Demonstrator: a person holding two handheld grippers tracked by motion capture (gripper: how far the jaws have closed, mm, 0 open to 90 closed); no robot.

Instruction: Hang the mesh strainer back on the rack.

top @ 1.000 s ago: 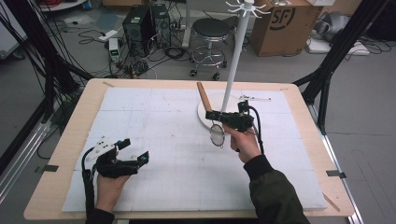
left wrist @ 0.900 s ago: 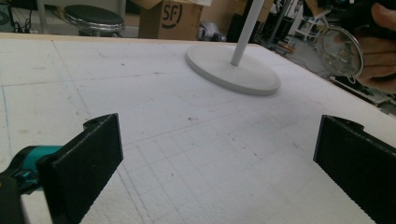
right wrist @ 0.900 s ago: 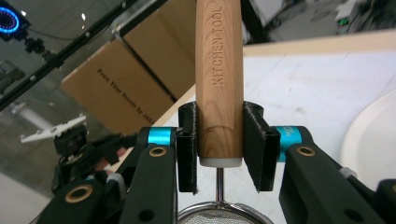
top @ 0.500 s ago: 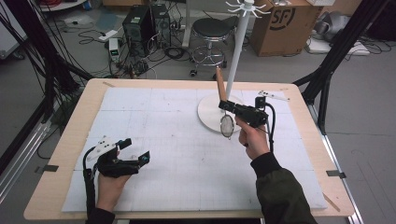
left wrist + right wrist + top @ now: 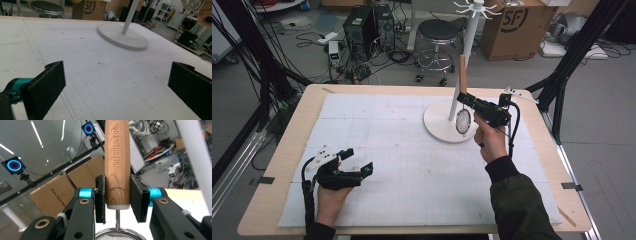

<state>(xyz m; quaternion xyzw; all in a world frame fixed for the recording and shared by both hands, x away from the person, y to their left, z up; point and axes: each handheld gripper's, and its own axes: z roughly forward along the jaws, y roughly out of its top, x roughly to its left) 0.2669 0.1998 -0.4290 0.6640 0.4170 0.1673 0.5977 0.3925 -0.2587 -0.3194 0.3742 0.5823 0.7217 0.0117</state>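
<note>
High view, right of centre: the right tool (image 5: 468,101) clamps a strainer (image 5: 462,95) by its wooden handle, held upright above the counter (image 5: 287,150) with the handle pointing up and the mesh bowl hanging below, just beside the white stand (image 5: 451,122). Right gripper view cuts off the handle's top and most of the mesh bowl. Lower left, the left tool (image 5: 357,162) rests with jaws wide apart, gripping nothing.

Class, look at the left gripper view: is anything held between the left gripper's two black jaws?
No: the left gripper stands open, with only the bare white mat showing between its jaws.
</note>
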